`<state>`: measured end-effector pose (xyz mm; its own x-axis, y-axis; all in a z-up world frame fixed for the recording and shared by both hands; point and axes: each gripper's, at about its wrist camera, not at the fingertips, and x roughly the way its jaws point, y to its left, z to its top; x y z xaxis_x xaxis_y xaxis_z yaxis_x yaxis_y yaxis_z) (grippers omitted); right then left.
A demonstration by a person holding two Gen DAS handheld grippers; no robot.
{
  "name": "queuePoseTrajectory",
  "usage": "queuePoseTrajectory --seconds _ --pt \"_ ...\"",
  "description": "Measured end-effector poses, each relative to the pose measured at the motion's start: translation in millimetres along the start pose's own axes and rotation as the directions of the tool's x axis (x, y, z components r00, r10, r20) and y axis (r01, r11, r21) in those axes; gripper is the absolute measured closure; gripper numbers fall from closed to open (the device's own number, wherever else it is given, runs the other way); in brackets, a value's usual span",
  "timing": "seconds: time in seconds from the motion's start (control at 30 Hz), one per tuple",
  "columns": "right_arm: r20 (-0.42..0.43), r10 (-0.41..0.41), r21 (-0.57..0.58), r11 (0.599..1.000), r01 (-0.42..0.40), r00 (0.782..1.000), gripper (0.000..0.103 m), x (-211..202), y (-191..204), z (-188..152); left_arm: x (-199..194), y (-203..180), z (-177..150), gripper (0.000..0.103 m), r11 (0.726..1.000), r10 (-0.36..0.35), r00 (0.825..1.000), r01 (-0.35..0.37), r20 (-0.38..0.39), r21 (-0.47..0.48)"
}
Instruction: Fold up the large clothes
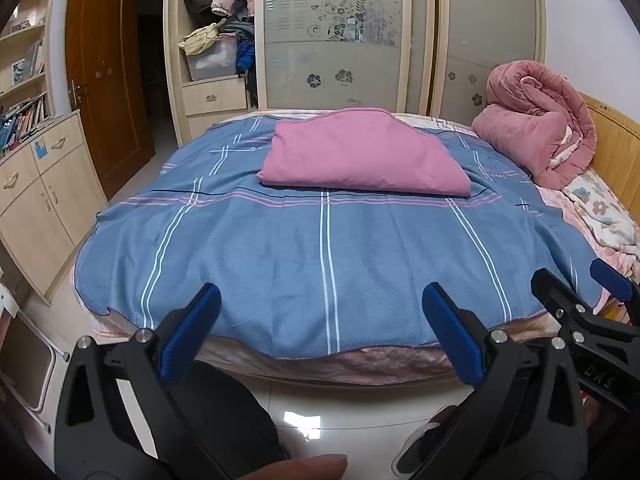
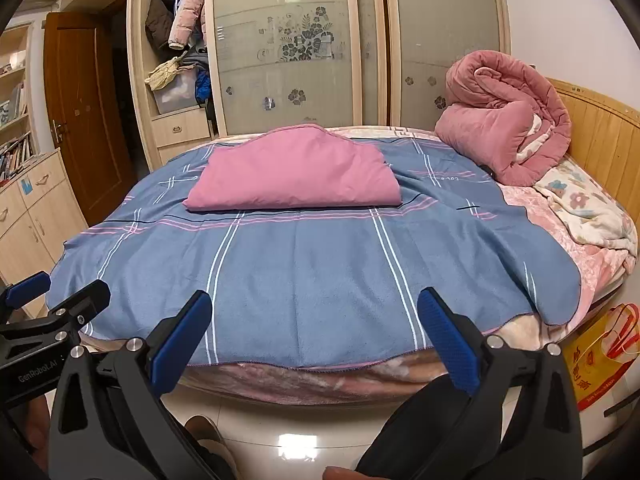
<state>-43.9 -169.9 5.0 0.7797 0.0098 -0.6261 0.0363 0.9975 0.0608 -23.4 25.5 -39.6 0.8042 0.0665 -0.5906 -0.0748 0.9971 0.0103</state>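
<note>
A folded pink-purple garment (image 1: 360,156) lies flat at the far middle of the bed, on a blue plaid sheet (image 1: 320,248); it shows in the right wrist view too (image 2: 296,172), on the same sheet (image 2: 304,272). My left gripper (image 1: 320,300) is open and empty, held off the bed's near edge above the floor. My right gripper (image 2: 314,304) is open and empty, also short of the near edge. The right gripper shows at the right of the left wrist view (image 1: 572,292). Neither touches the cloth.
A rolled pink quilt (image 1: 540,128) sits at the bed's far right by the wooden headboard (image 1: 616,136). A wardrobe (image 1: 340,40) stands behind the bed, a cabinet (image 1: 40,192) to the left. A red and yellow bag (image 2: 600,356) stands on the floor right of the bed.
</note>
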Motion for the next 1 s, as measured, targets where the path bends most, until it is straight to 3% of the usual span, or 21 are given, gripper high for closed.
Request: queuePoseTrajectory --seconds 1.0 --pt "-0.002 0.003 -0.002 1.000 -0.003 1.000 0.001 1.6 -1.8 -1.4 5.0 -0.5 -1.9 0.002 1.000 -0.013 1.000 0.013 -0.002 0.010"
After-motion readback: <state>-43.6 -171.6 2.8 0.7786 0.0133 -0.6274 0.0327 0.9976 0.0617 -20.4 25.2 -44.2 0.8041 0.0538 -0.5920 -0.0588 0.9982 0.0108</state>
